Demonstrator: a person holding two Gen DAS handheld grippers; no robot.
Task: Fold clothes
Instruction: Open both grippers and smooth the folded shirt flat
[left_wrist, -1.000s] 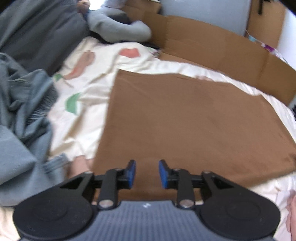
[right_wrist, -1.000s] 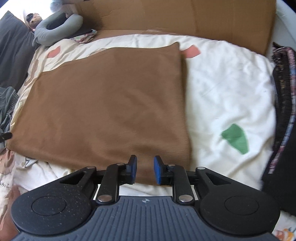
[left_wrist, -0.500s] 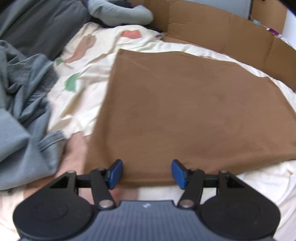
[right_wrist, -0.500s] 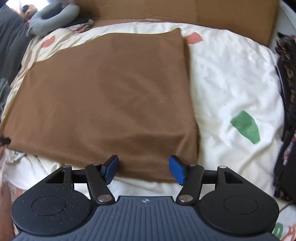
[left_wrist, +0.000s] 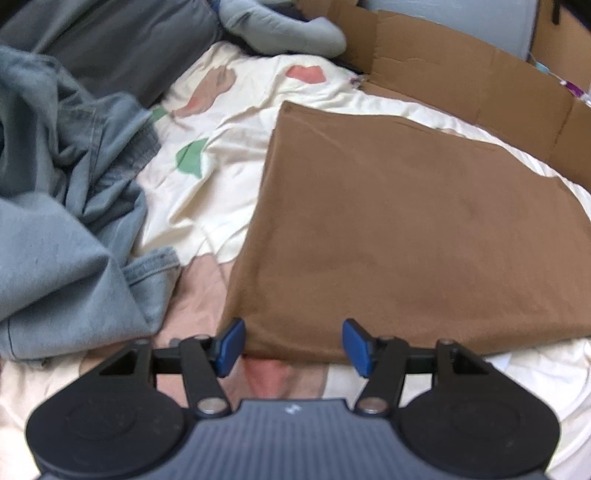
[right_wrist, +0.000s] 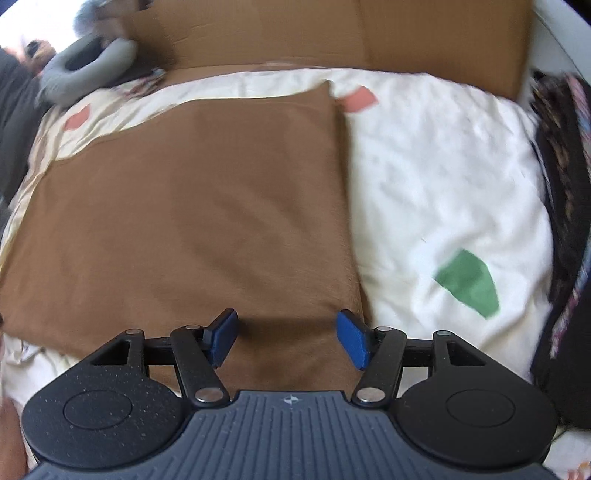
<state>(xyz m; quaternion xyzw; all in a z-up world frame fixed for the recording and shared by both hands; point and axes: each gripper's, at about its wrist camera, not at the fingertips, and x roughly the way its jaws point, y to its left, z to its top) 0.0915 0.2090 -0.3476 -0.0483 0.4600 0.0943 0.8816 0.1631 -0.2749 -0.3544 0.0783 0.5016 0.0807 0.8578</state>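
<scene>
Looking down along your left tool (left_wrist: 293, 345), you see its blue pads spread wide with nothing pinched between them, poised over the near left corner of the brown cloth (left_wrist: 406, 229). Your right tool (right_wrist: 286, 338) is likewise spread, gripping nothing, its pads above the near right corner of the same brown cloth (right_wrist: 192, 221). The cloth lies flat as a folded rectangle on the bed's cream sheet (right_wrist: 436, 177), which carries green and pink patches. To the left of the cloth, in your left view, a crumpled heap of blue denim (left_wrist: 62, 221) rests on the bed, apart from the cloth. A brown cardboard sheet (left_wrist: 461, 70) stands along the far edge, and a grey neck pillow (right_wrist: 85, 70) sits at the far left corner. Dark patterned fabric (right_wrist: 565, 206) lies along the right side.
</scene>
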